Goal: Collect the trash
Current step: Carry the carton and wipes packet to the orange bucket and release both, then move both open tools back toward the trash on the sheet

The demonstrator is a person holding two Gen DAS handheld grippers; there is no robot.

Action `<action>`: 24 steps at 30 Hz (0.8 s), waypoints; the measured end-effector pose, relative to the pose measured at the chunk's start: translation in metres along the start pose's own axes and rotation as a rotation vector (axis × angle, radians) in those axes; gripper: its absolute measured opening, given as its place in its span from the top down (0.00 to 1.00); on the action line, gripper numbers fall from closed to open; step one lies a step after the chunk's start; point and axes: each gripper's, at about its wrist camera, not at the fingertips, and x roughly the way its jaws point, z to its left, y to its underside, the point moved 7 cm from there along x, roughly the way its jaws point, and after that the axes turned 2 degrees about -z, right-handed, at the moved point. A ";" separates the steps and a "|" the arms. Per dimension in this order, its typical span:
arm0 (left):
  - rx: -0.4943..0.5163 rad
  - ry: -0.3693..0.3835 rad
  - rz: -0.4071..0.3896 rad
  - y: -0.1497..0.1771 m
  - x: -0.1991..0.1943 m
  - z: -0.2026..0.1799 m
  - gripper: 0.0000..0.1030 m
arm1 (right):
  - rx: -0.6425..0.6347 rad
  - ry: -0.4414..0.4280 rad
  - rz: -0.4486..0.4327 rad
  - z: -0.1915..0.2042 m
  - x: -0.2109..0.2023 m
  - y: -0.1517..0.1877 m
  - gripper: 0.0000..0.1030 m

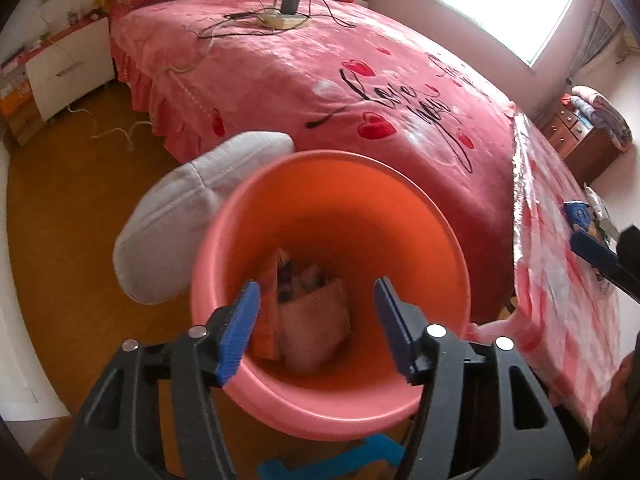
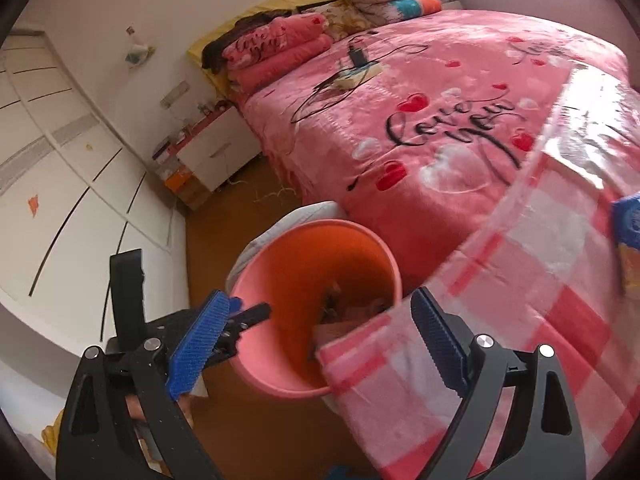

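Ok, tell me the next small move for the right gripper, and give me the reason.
Probably swing the right gripper toward the blue packet on the checked tablecloth and close on it. Both grippers are open and empty, the pink bin already holds wrappers, and that packet looks like the nearest loose item.

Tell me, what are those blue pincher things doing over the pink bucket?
Someone is tidying up trash with a pincher tool in each hand. The left gripper hangs open over the pink bucket, holding nothing. Some wrappers and paper already lie at the bottom. The right gripper is open and empty too, near the checkered tablecloth. A blue packet sits on that cloth. The bucket stands on the floor beside the big pink bed.
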 end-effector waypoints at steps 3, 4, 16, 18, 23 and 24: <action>0.013 -0.010 -0.010 -0.003 -0.002 -0.003 0.34 | 0.015 0.014 -0.039 -0.010 -0.015 0.002 0.11; 0.018 -0.010 -0.011 -0.003 -0.003 -0.006 0.32 | 0.021 0.021 -0.055 -0.013 -0.021 0.003 0.11; 0.141 -0.012 -0.047 -0.007 -0.018 -0.056 0.23 | 0.084 0.113 -0.162 -0.058 -0.070 0.018 0.09; 0.163 -0.012 -0.059 -0.009 -0.022 -0.065 0.22 | 0.096 0.120 -0.167 -0.065 -0.074 0.022 0.09; 0.211 -0.019 -0.097 -0.013 -0.031 -0.085 0.16 | 0.098 0.144 -0.183 -0.077 -0.084 0.027 0.08; 0.216 -0.019 -0.100 -0.013 -0.032 -0.088 0.15 | 0.101 0.144 -0.186 -0.078 -0.087 0.030 0.08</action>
